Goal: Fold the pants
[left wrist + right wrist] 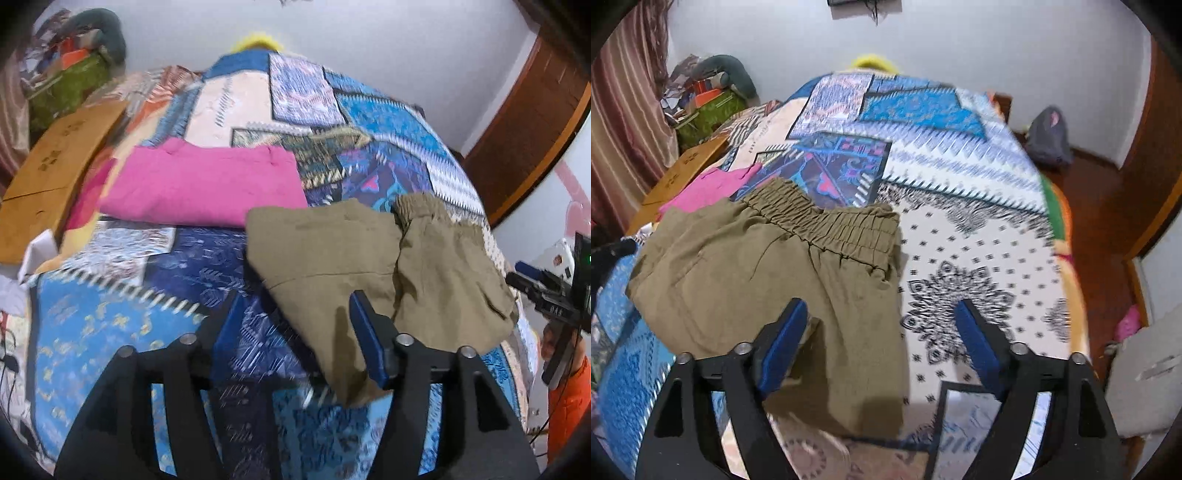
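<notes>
so we had the olive pants [369, 266] lying half-folded on the patchwork bedspread [110, 314], long axis running sideways with the waistband [827, 218] on the right, and both our left gripper [291, 314] and right gripper [882, 332] hung over them, jaws apart and empty

A patchwork bedspread [110, 332] covers the bed across mid-frame. A folded pink garment [207, 184] lies on it, left of centre. A cardboard box [55, 177] sits at the left edge. A grey bag [1049, 136] rests on the floor, upper right. A striped curtain [624, 110] hangs upper left.
</notes>
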